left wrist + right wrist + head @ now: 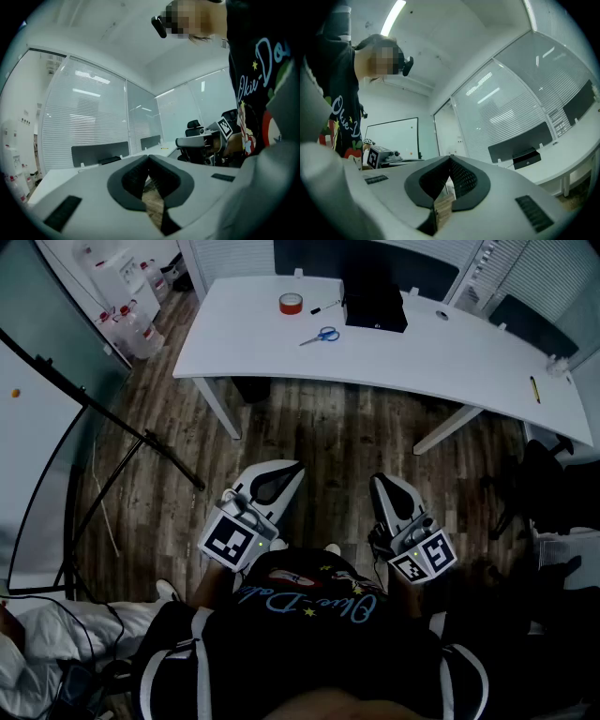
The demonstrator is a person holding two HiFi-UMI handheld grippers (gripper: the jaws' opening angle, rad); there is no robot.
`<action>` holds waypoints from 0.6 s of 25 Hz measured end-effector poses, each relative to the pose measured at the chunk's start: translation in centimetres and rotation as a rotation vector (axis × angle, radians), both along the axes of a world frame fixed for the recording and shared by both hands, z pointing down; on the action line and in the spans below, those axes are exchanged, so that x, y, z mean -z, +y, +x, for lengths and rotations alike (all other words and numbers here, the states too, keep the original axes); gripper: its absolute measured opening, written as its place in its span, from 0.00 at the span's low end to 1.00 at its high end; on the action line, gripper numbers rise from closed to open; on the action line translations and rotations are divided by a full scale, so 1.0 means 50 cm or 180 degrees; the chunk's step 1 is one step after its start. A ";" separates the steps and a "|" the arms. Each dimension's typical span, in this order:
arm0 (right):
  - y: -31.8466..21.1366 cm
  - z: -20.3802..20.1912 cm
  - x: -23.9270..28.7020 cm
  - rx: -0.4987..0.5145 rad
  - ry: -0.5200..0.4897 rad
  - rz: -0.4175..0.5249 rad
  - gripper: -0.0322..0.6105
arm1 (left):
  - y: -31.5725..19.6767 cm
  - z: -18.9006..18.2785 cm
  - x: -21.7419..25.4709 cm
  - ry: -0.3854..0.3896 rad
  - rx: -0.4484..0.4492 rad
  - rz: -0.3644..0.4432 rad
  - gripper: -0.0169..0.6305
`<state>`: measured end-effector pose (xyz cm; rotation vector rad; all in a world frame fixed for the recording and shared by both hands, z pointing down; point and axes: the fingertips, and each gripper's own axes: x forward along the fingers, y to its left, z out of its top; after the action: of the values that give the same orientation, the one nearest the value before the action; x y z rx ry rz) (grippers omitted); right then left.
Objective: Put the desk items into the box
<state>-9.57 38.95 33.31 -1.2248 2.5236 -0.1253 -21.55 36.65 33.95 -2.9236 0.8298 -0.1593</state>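
The white desk [450, 357] stands far ahead of me in the head view. On it lie a red tape roll [292, 303], a black marker [325, 307], blue-handled scissors [321, 336] and a yellow pencil [534, 389]. The black box [374, 306] sits at the desk's back edge and shows again in the right gripper view [527, 158]. My left gripper [292, 469] and right gripper [380, 480] are held close to my body over the wooden floor, well short of the desk. Both are shut with nothing between the jaws [149, 157] [450, 158].
A whiteboard on a black stand [56, 456] fills the left side. Bottles and white containers [131, 324] stand on the floor by the desk's left end. A dark office chair [548, 484] is at the right. Glass walls with blinds [84, 117] surround the room.
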 end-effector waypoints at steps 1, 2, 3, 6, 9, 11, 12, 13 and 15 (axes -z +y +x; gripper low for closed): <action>0.001 0.002 0.000 0.0007 0.0000 -0.0002 0.07 | 0.003 0.002 0.000 0.0003 0.0010 -0.0001 0.01; 0.003 0.004 0.000 0.0013 0.0000 -0.0007 0.07 | 0.005 0.003 0.000 0.0004 0.0019 -0.0002 0.01; 0.004 0.006 -0.001 0.0016 0.0000 -0.0015 0.07 | 0.008 0.005 0.000 0.0000 0.0027 -0.0004 0.01; 0.005 0.011 -0.005 0.0027 -0.0009 -0.0049 0.07 | 0.012 0.008 -0.001 -0.0034 0.0046 -0.0002 0.01; 0.010 0.007 -0.004 0.0072 0.0004 -0.0013 0.07 | 0.014 0.008 0.002 -0.0048 0.0044 0.0030 0.01; 0.015 0.003 -0.001 0.0098 0.0014 0.0035 0.07 | 0.014 0.007 0.002 -0.0046 0.0052 0.0015 0.01; 0.015 0.002 0.001 0.0110 0.0006 0.0049 0.07 | 0.013 0.006 0.002 -0.0045 0.0059 0.0006 0.01; 0.015 0.002 0.001 0.0117 -0.0005 0.0052 0.07 | 0.012 0.006 0.002 -0.0043 0.0066 0.0001 0.02; 0.014 0.005 0.000 0.0105 -0.0019 0.0049 0.07 | 0.009 0.006 0.002 -0.0046 0.0080 -0.0006 0.04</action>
<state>-9.32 39.62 33.32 -1.1754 2.5358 -0.1167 -21.27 37.09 33.85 -2.9111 0.8652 -0.1828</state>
